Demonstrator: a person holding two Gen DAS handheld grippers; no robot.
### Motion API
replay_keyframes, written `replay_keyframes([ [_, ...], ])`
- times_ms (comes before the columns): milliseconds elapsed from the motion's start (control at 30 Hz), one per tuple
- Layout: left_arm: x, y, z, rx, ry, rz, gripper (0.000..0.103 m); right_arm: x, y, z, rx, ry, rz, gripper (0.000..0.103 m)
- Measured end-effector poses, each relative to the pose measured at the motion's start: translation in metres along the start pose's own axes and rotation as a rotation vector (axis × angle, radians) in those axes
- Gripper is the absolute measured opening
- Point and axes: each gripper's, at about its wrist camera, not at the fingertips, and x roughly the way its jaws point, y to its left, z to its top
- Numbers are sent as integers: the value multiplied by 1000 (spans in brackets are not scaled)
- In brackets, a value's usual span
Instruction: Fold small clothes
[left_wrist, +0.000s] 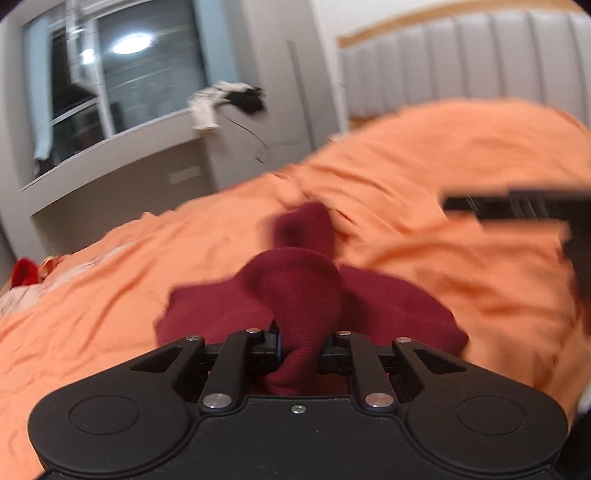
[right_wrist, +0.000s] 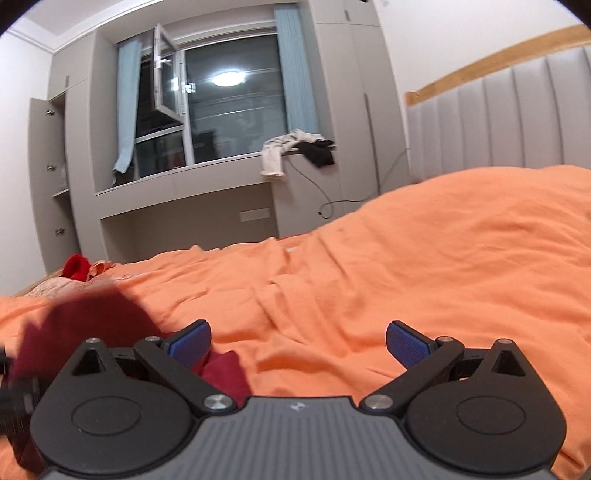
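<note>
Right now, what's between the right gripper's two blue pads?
Nothing is held: between the right gripper pads only the orange bedcover shows in the right wrist view.

A: Where's the dark red garment (left_wrist: 295, 288) sitting?

B: Bunched into a thick roll between the left gripper (left_wrist: 299, 352) jaws, which pinch it; its loose flaps spread left and right just ahead of the fingers, draping over the orange bedcover (left_wrist: 461, 155).

A: Folded flat?

B: No, crumpled and twisted.
</note>
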Motion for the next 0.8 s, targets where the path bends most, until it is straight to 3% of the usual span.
replay_keyframes([
  [133,0,-21,-21,121,-7,37,20,3,-2,-3,11,15,-4,103],
  [200,-2,-23,-25,114,-9,24,24,7,0,-5,8,32,4,103],
  [300,-6,-15,-25,65,-25,-45,45,12,5,-8,0,44,13,103],
  [367,-7,-6,-22,15,-59,-136,70,15,5,-10,11,38,43,103],
  [467,-22,7,-30,-64,-141,-256,88,17,1,-11,81,-22,121,103],
  [600,-29,27,-37,-162,-196,-271,90,31,-5,-7,201,-28,252,103],
  [667,-32,42,-43,-229,-232,-262,103,41,-4,-8,250,6,334,103],
  [800,-30,73,-54,-352,-240,-327,102,54,1,-15,334,55,475,103],
])
